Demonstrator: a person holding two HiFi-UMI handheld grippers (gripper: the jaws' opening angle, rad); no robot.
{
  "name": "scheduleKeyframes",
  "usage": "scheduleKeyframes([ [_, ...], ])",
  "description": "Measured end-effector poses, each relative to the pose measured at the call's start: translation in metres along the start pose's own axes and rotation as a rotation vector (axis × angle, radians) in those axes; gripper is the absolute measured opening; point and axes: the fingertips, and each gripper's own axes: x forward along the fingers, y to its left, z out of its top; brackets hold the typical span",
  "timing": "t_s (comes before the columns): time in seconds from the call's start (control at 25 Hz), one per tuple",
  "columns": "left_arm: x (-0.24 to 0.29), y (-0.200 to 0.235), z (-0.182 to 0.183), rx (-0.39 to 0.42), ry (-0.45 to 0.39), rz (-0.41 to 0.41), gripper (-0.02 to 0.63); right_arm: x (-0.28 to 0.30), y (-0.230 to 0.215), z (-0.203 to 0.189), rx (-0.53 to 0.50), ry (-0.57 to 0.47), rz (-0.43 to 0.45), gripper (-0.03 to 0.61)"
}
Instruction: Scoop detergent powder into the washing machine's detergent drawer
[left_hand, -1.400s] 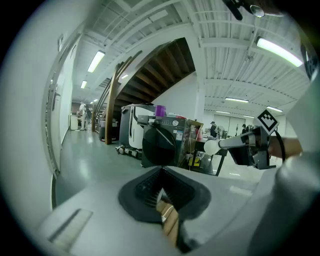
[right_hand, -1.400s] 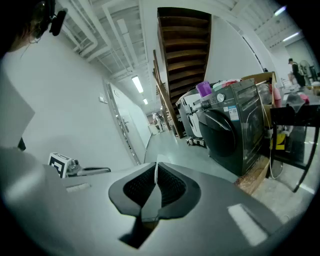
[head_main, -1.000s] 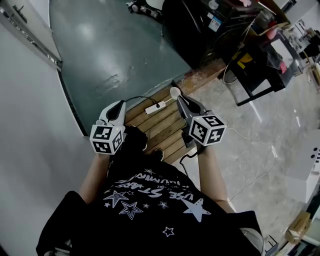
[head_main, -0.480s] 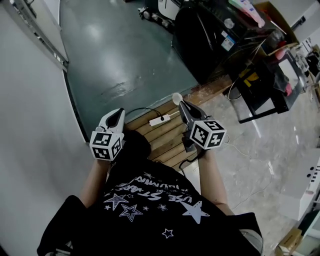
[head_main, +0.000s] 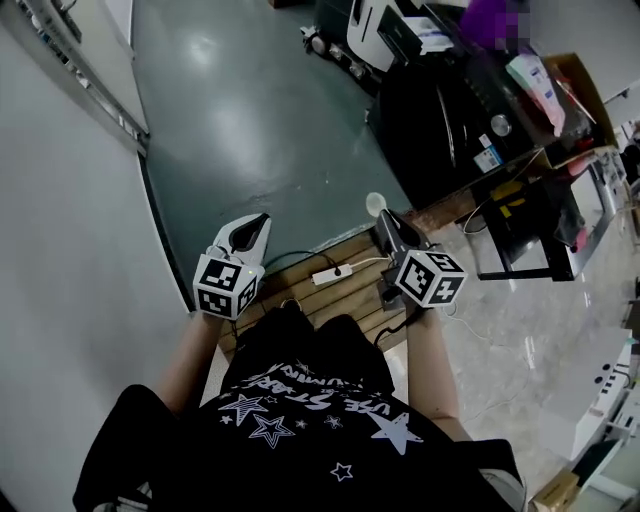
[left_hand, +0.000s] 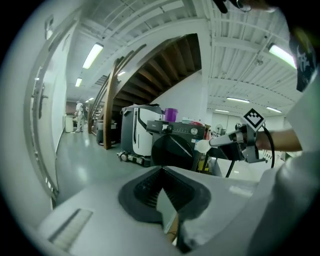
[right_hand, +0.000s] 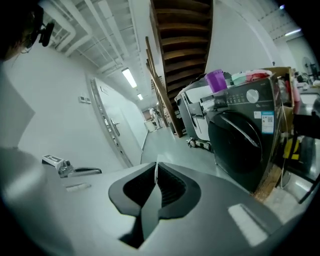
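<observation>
Right gripper (head_main: 386, 219): jaws clamp scoop (head_main: 376, 203). Left gripper (head_main: 254, 226): jaws together, empty. Risk: scoop may twist, tipping short of washing machine (head_main: 450, 125) ahead.

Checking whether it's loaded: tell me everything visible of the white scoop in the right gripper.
The white scoop looks plastic: a small round bowl on a thin handle, which the right gripper pinches edge-on between shut jaws. It juts forward in the air, short of the black washing machine. Powder in it cannot be told.
</observation>
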Motion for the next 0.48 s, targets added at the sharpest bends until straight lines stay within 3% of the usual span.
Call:
scheduleKeyframes([
  [0.08,0.013,0.018,0.019,0.019,0.011,-0.019,0.002,0.012,0.001,0.025,-0.029,-0.001,-0.032,0.037],
  [0.16,0.027,0.036,0.03,-0.012,0.01,-0.015,0.002,0.021,-0.004,0.043,-0.044,-0.001,-0.062,0.037],
  [0.48,0.108,0.073,0.046,-0.067,0.046,-0.049,0.002,0.07,-0.059,0.095,-0.022,-0.027,-0.12,0.038],
])
